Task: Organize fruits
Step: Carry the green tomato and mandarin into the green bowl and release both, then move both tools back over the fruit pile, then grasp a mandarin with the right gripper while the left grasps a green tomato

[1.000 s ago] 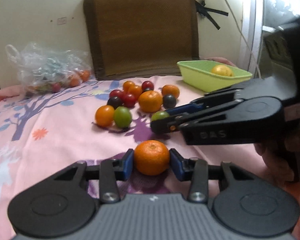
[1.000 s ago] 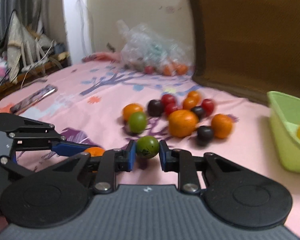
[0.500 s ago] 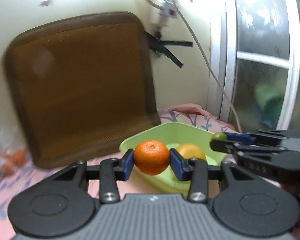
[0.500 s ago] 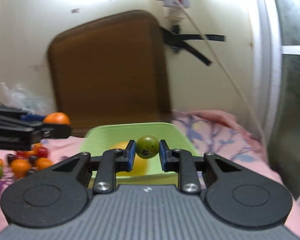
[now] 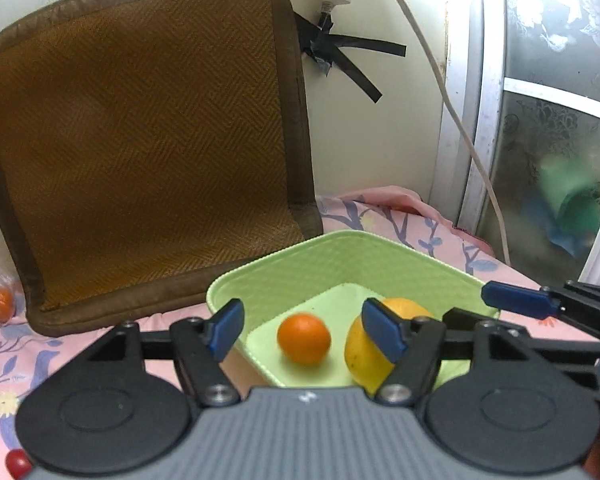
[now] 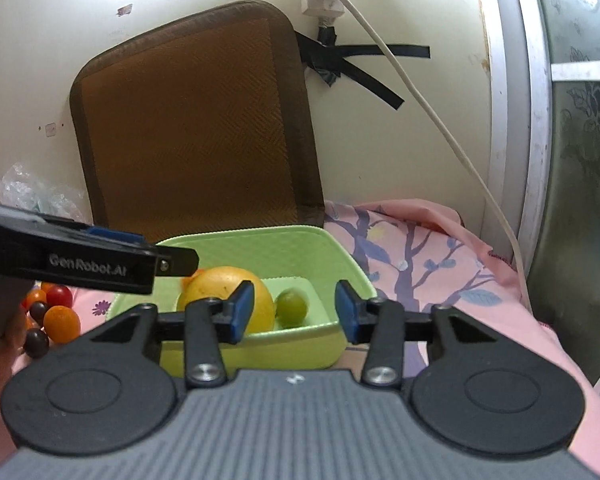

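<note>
Left wrist view: my left tongs (image 5: 304, 330) stand wide apart with nothing between the blue pads (image 5: 225, 328). Just past them sits the green tray (image 5: 340, 256) on the pink floral cloth (image 5: 380, 216). An orange (image 5: 304, 339) sits on the tray floor, slightly blurred, with a large yellow fruit (image 5: 366, 354) just beside it on the right, partly behind my right-hand pad. My right tongs (image 5: 516, 306) reach in from the right edge, level with the tray's rim. Behind the tray a brown woven cushion (image 5: 140, 140) leans against the wall.

Right wrist view: my right tongs (image 6: 294, 310) are also spread, gripping nothing. Between the pads I see a small green fruit (image 6: 292, 307) inside the same tray (image 6: 260, 240), blurred, next to the yellow fruit (image 6: 220, 292). The left tongs (image 6: 100, 262) cross in from the left above the tray's near left corner. Loose fruits (image 6: 48, 316), orange, red and dark, lie on the cloth left of the tray. A clear plastic bag (image 6: 24, 192) sits farther back by the wall, beside the cushion (image 6: 192, 120).
</note>
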Available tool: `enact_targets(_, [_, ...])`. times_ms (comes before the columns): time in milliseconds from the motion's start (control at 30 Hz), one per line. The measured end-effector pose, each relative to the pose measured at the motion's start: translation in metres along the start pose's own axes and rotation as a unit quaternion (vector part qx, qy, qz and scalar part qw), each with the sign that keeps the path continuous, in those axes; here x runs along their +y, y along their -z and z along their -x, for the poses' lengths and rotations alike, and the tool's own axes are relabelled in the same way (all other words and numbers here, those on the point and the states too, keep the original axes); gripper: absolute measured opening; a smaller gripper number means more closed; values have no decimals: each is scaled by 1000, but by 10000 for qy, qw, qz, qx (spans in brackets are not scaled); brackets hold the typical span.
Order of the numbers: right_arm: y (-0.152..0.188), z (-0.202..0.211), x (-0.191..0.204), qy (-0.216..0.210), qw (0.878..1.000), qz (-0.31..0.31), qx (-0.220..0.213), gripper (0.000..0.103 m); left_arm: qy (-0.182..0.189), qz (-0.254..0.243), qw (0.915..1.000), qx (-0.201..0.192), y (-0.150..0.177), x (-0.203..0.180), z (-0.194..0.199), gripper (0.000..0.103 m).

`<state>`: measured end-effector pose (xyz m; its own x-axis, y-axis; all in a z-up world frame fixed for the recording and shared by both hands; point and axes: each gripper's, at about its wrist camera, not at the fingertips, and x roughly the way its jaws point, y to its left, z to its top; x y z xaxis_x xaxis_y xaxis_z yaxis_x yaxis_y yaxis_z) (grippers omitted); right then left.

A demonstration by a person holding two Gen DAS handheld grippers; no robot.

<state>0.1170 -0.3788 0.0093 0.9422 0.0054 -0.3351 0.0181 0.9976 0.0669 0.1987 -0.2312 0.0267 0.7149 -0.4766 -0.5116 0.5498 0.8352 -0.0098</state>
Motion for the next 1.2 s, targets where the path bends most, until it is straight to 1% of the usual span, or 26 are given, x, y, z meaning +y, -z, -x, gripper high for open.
enact_targets(33, [0,1,0,-3,10000,5,-59,47,-20,10,10000,-22,-2,1,6,66])
enact_targets(133, [-1,5,-3,18,9998,-39,-203,47,39,314,9987,-407,-11,18,44,66])
enact_targets(200, [-2,8,-6,47,9994,-131,-309,47,-19,595,9953,-762,-10,42,85,66])
enact_targets(233, [-3,9,-8,59,9992,-188,-355,47,-94,664,9940,-869,-8,51,99,66])
enact_targets(267, [-3,11,-10,64,9989,-242,-396,47,-304,747,9917,-997,0,66,122,67])
enact_targets(300, [-4,12,-11,77,9986,-291,-434,47,-524,792,9900,-1041,8,77,138,67])
enact_targets(367, [-4,15,-13,138,9978,-365,-531,47,-931,887,9864,-1028,24,97,161,67])
enact_targets(400, [-4,17,-14,180,9973,-387,-597,47,-1281,999,9823,-929,40,112,179,67])
enact_targets(433, [-4,20,-13,219,9965,-400,-694,47,-1372,1034,9811,-890,45,116,183,67])
enact_targets(500, [-4,26,-11,229,9949,-378,-911,47,-1677,1225,9761,-646,71,131,201,67])
enact_targets(567, [-6,31,-4,127,9945,-328,-985,47,-1684,1328,9752,-545,83,135,207,67])
enact_targets(600, [-8,34,1,-41,9947,-343,-966,47,-1627,1369,9759,-481,92,136,210,67])
enact_targets(667, [-11,42,18,-526,9941,-327,-894,47,-1545,1327,9781,-439,100,131,211,67])
enact_targets(733, [-11,47,45,-1012,9923,-113,-699,47,-1353,1110,9838,-380,108,117,205,66])
enact_targets(800, [-7,47,73,-1362,9898,143,-403,47,-1230,900,9878,-309,108,104,192,59])
enact_targets(833, [-4,43,88,-1507,9879,307,-183,47,-1171,777,9898,-248,110,98,186,56])
enact_targets(900, [4,34,113,-1660,9842,594,163,46,-1061,670,9920,-149,113,91,175,55])
enact_targets(967, [9,24,131,-1750,9804,785,443,45,-1007,691,9925,-75,122,91,174,55])
enact_targets(1067, [9,13,147,-1946,9754,788,672,44,-1075,671,9919,71,124,93,160,55])
enact_targets(1133, [6,7,156,-2073,9718,846,733,44,-1016,677,9924,118,124,97,154,55])
enact_targets(1200, [5,1,163,-2166,9685,949,786,44,-954,608,9934,171,124,95,151,46])
